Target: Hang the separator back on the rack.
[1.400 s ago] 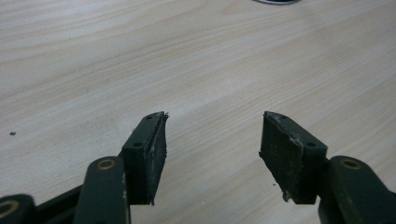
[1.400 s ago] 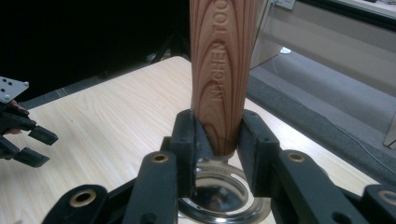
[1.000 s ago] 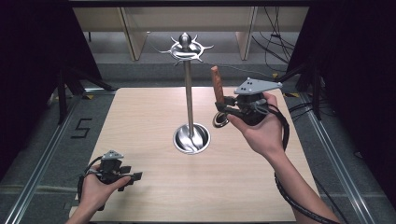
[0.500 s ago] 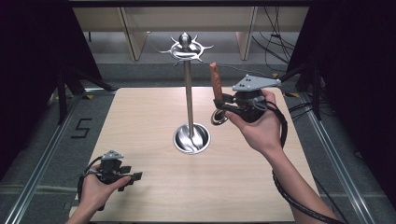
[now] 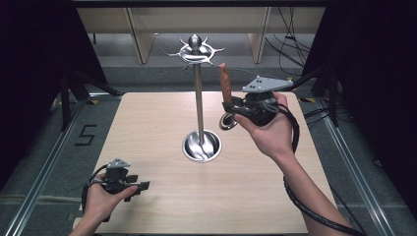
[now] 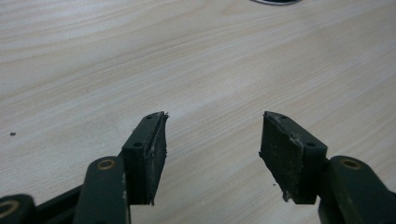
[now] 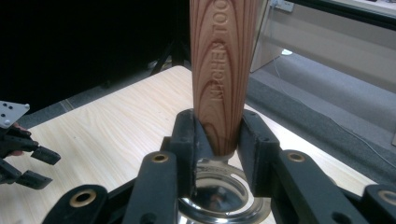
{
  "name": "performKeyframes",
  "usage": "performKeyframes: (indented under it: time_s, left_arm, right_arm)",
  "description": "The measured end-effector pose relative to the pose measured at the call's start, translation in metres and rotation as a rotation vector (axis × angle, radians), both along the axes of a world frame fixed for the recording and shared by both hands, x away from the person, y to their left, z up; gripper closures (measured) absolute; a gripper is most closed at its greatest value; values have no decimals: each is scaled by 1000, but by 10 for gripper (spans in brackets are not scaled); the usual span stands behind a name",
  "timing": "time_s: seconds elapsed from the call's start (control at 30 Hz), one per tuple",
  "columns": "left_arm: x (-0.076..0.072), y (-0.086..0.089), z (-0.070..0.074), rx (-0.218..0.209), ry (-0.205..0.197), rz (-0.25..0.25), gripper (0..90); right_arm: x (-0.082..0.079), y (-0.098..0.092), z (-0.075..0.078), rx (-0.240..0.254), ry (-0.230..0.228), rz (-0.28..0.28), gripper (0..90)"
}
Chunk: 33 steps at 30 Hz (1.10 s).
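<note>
A kitchen tool with a wooden handle (image 5: 225,84) and a round metal head (image 5: 228,122) is held upright above the table's right side. My right gripper (image 5: 230,105) is shut on the handle's lower end. In the right gripper view the jaws clamp the handle (image 7: 224,70) from both sides, with the metal ring (image 7: 219,191) just below. A steel utensil stand (image 5: 198,103) with a hooked crown (image 5: 195,49) rises from its round base (image 5: 201,146), just left of the tool. My left gripper (image 5: 142,186) rests open near the front left corner, its pads (image 6: 149,149) apart over bare wood.
The wooden table (image 5: 147,128) has dark floor and metal rails on both sides. Shelving legs and cables lie beyond the far edge. My left gripper (image 7: 39,165) appears far off in the right gripper view.
</note>
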<state>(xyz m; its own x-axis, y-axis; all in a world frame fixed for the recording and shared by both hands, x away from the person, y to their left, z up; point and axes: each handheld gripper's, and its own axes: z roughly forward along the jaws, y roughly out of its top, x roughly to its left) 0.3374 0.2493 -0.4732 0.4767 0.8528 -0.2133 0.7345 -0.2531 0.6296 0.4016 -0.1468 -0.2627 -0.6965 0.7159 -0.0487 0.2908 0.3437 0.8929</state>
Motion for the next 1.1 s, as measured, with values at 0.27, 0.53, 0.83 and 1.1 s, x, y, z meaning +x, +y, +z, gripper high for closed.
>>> performKeyframes:
  time_s: [0.27, 0.53, 0.83, 1.1]
  left_arm:
    - [0, 0, 1, -3, 1, -8, 402]
    - [0, 1, 0, -7, 4, -17, 402]
    - [0, 0, 1, -5, 1, -9, 402]
    - [0, 0, 0, -6, -1, -1, 402]
  right_arm:
    - [5, 4, 1, 0, -21, 6, 701]
    - [7, 7, 4, 11, 22, 7, 701]
    - [12, 11, 8, -7, 1, 28, 701]
    - [13, 15, 7, 7, 18, 14, 701]
